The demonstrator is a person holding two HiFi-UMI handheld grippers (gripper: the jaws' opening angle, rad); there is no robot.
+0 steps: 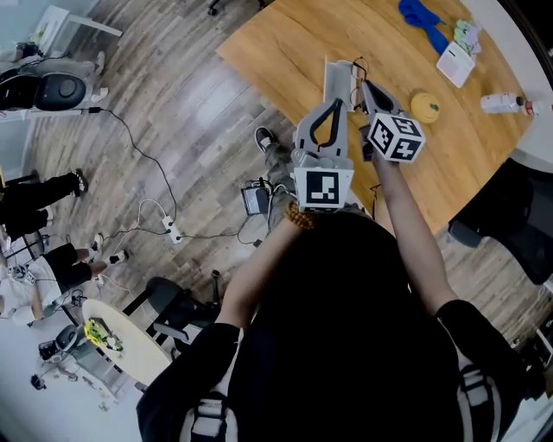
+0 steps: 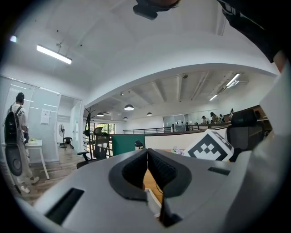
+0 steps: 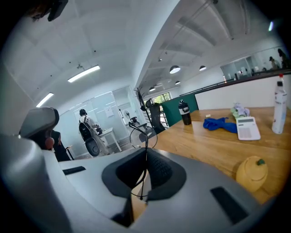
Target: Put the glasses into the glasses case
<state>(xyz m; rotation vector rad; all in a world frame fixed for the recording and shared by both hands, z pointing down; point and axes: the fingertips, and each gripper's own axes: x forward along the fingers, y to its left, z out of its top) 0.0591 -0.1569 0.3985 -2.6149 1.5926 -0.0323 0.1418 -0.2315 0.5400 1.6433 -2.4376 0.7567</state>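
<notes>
My right gripper (image 1: 365,85) (image 3: 145,157) is shut on the glasses (image 3: 143,136), pinching the thin dark wire frame, and one round lens ring stands up past the jaw tips. It hangs over the wooden table (image 1: 285,52), just right of my left gripper (image 1: 333,102) (image 2: 146,154). A grey oblong glasses case (image 1: 337,79) juts straight out from the left gripper's tip. Its white edge (image 2: 153,202) shows low in the gap between the closed left jaws. The rest of the case is hidden under the fingers in the left gripper view.
On the table to the right are a yellow lemon-shaped thing (image 1: 424,106) (image 3: 251,173), a white calculator (image 1: 455,63), a blue cloth (image 1: 423,19) and a white bottle (image 1: 510,104). A black cup (image 3: 183,112) stands at the far edge. A dark chair (image 1: 510,216) is at the right.
</notes>
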